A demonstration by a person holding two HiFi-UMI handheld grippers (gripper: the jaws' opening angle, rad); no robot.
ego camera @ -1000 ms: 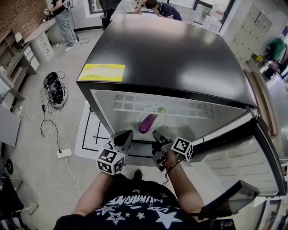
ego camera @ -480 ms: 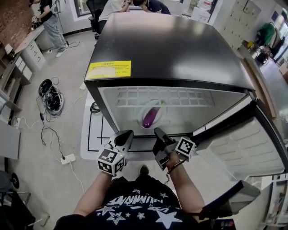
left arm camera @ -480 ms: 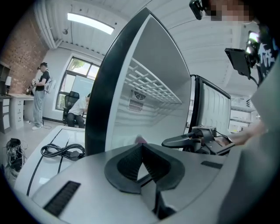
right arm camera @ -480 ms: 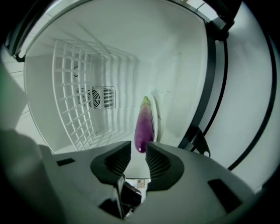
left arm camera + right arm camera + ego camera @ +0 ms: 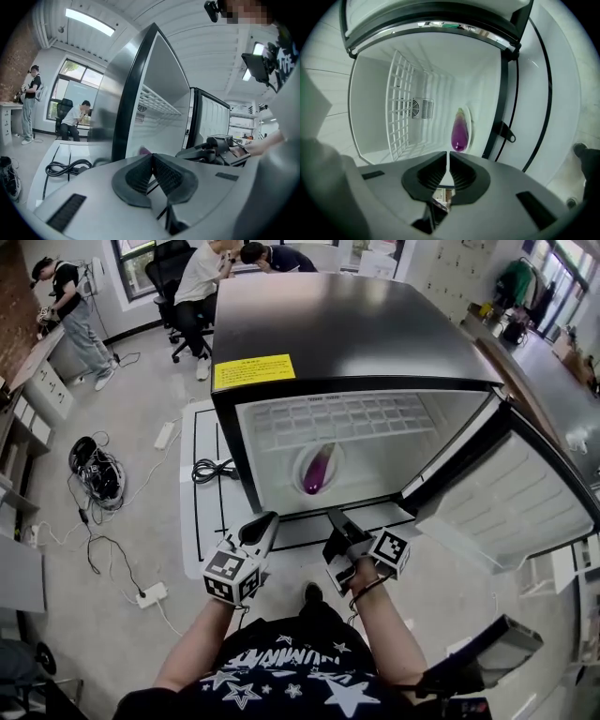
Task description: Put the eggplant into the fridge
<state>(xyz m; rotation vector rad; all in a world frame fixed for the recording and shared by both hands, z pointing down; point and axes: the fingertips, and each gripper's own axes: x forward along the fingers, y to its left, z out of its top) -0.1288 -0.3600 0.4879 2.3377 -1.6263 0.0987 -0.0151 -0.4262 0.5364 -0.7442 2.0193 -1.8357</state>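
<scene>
At the far left, a coil of cables lies on the floor, and a black power cord rests on the white floor mat beside the fridge. The left claw hangs in front of the fridge's lower edge. Its jaws are pressed together with nothing between them.

A yellow label is stuck on the fridge's black top; its print is too small to read. The only other markings are the black-and-white squares on the claws' cubes.

The eggplant is inside the open compartment, lying on a white plate under the wire shelf, so the task looks done. Its purple skin is glossy. I judge it light, firm and rather slippery, easily bruised by a hard pinch. It is best taken across the thick middle, not by the green stem end.

The right claw is just outside the opening. Its jaws are drawn together to a hairline slit and are empty. The door stands wide open at the right.
</scene>
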